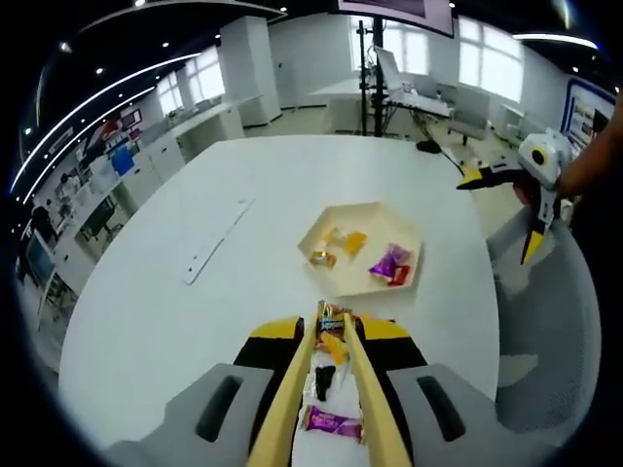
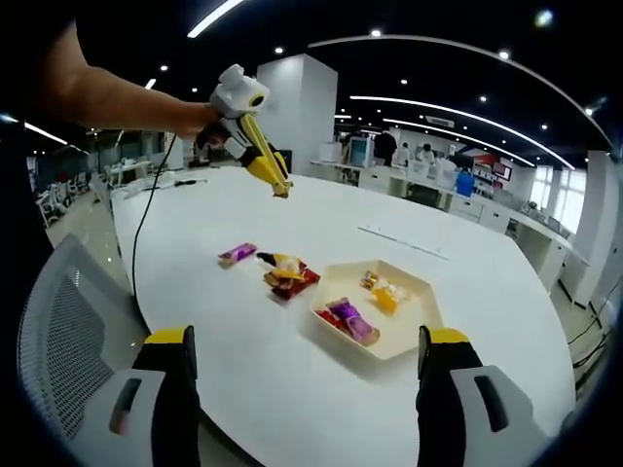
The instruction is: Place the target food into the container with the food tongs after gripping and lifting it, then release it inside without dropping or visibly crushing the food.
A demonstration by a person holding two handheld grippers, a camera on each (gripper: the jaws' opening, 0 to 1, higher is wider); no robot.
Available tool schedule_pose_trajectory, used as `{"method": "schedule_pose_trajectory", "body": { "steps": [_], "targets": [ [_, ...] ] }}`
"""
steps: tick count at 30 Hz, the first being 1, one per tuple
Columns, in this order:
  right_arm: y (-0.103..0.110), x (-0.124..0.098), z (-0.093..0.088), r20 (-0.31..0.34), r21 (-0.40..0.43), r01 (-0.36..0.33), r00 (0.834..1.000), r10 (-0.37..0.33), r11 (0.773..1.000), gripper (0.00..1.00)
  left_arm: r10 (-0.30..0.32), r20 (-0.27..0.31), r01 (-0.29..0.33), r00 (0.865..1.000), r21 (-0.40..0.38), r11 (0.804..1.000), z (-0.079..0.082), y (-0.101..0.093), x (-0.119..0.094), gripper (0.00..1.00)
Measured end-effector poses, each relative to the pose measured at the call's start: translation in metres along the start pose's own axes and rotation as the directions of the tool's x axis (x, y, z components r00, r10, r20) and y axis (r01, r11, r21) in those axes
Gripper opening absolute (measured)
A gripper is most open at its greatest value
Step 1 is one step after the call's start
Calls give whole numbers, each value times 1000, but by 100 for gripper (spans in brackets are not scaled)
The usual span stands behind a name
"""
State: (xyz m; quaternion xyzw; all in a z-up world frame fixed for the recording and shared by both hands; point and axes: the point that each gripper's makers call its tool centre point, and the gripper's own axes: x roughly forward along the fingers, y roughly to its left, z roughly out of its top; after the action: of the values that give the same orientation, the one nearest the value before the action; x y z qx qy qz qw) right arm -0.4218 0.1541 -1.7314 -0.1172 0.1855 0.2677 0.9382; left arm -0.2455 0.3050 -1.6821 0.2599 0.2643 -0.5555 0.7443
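The left tool (image 1: 336, 336) holds food tongs (image 1: 331, 389), whose arms come almost together above the loose wrapped snacks (image 2: 288, 272) on the bench (image 1: 243, 292), probably lining up a pick. Just beyond their tips lies the hexagonal tray (image 1: 321, 222), already holding several sweets. The right tool (image 2: 302, 375) hangs back over the near edge, jaws spread wide and empty, likely kept clear.

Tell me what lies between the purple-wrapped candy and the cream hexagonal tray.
A small pile of red and yellow wrapped snacks lies between the purple-wrapped candy and the cream hexagonal tray, seen in the right gripper view.
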Motion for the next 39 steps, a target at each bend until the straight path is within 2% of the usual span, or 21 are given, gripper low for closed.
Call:
{"method": "schedule_pose_trajectory", "body": {
  "steps": [13, 26, 30, 39],
  "targets": [
    [-2, -1, 1, 4, 5, 7, 1000, -8, 1000, 92, -27, 10, 27, 1000, 30, 999, 29, -10, 28, 18],
    [-6, -3, 4, 23, 16, 28, 999, -29, 999, 92, -68, 26, 66, 997, 73, 995, 65, -25, 58, 18],
    [-6, -3, 4, 24, 16, 28, 999, -29, 999, 92, -75, 26, 73, 997, 78, 994, 77, -25, 71, 17],
    [-8, -4, 5, 27, 21, 34, 999, -35, 999, 91, -94, 45, 92, 995, 52, 994, 101, -30, 96, 17]
  ]
}}
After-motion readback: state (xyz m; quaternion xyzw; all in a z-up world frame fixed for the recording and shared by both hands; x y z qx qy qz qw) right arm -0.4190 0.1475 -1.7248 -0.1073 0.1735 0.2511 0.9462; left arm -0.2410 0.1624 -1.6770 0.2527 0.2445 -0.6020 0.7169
